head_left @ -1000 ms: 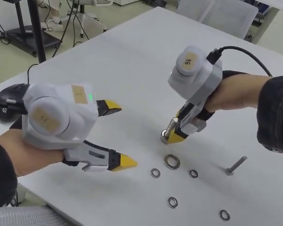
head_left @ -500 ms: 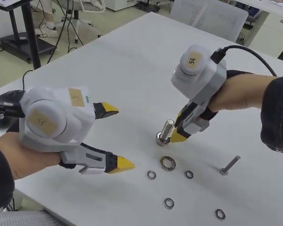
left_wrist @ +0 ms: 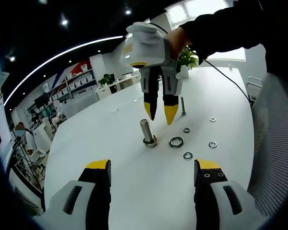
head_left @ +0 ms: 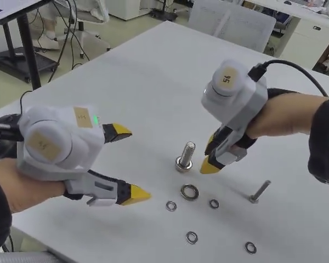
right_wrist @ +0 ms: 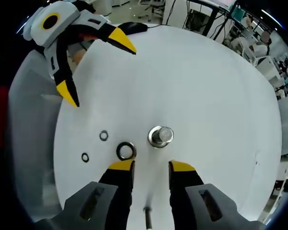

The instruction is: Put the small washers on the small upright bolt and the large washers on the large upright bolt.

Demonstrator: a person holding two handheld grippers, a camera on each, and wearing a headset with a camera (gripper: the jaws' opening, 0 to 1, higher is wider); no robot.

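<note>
The large bolt stands upright on its head on the white table, threads up. My right gripper hangs open just right of it, tips down and apart from it, nothing between its jaws. The bolt lies just beyond the right gripper's tips. A large washer lies in front of the bolt, with several small washers scattered near it. The small bolt lies on its side to the right. My left gripper is held wide open to the left, empty; in its own view the bolt stands ahead.
The table's near edge runs close below the washers. A black object sits by the left hand. A chair back stands at the far side. The right gripper's cable trails over the person's arm.
My right gripper held the large bolt tilted, stood it upright, then let go and drew back slightly to the right. The left gripper stayed open.
</note>
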